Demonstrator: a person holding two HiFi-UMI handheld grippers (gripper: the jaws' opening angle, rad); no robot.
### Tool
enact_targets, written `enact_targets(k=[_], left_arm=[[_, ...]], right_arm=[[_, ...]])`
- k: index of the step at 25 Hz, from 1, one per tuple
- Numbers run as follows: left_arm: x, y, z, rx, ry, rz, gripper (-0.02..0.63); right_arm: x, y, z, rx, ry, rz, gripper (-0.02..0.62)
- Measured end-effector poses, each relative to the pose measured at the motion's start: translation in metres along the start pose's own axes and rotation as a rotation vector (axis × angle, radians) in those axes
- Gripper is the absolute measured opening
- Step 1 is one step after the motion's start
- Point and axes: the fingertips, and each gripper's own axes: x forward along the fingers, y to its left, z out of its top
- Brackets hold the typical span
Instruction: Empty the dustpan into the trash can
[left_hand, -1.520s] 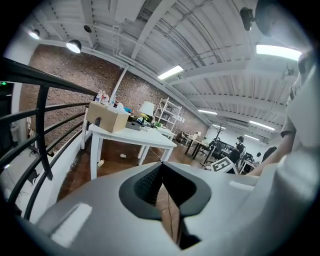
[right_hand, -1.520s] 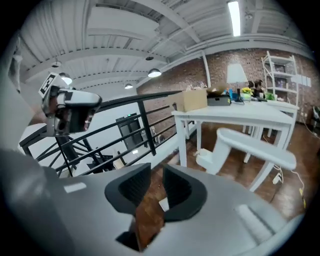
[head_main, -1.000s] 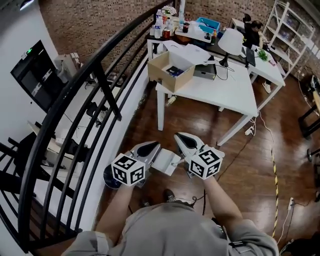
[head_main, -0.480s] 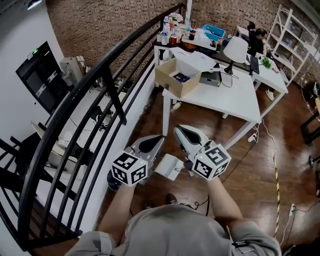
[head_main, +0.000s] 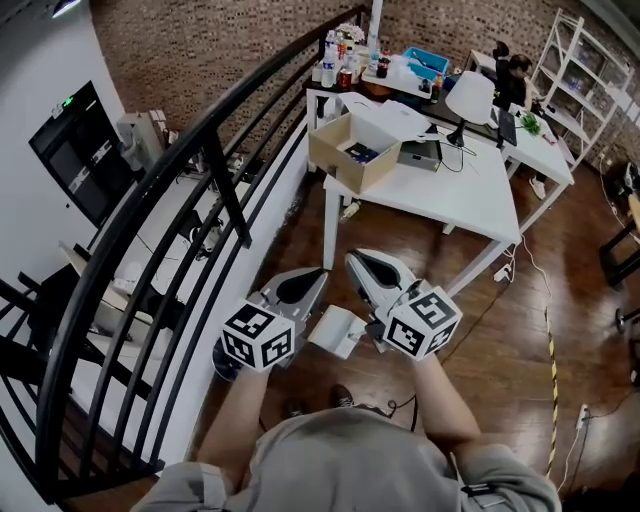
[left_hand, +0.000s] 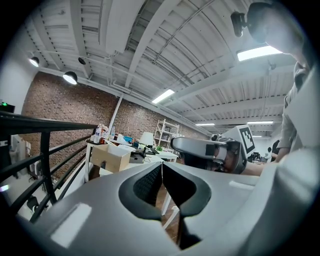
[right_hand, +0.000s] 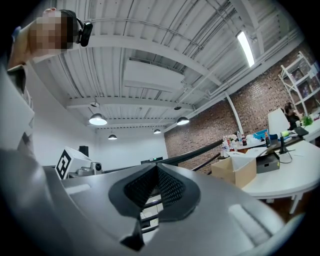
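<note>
My left gripper (head_main: 316, 274) and right gripper (head_main: 353, 260) are held side by side at chest height, pointing level over the wooden floor. Both are shut with nothing between the pads, as the left gripper view (left_hand: 161, 166) and the right gripper view (right_hand: 156, 168) show. A pale flat thing (head_main: 335, 332), possibly the dustpan, lies on the floor below, between the two grippers. A dark round container (head_main: 226, 358), possibly the trash can, stands by the railing, mostly hidden under my left gripper. The left gripper view shows the right gripper (left_hand: 210, 147) beside it.
A black railing (head_main: 200, 150) runs along the left. Ahead stands a white table (head_main: 450, 195) with an open cardboard box (head_main: 350, 150) and a lamp (head_main: 470, 98). A person (head_main: 515, 68) sits at a far desk. Cables (head_main: 545, 320) lie on the floor at the right.
Both grippers rose a little in the first half second and the view shifted with them. Since then nothing has moved; both stay shut.
</note>
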Motion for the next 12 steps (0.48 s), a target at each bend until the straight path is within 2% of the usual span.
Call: enact_targets(k=[12], left_arm=[[0.0087,-0.0044,-0.0044,-0.011,0.007,-0.022,0.008]], right_arm=[[-0.0037,-0.0081,-0.0006,0.000,0.005,-0.026,0.000]])
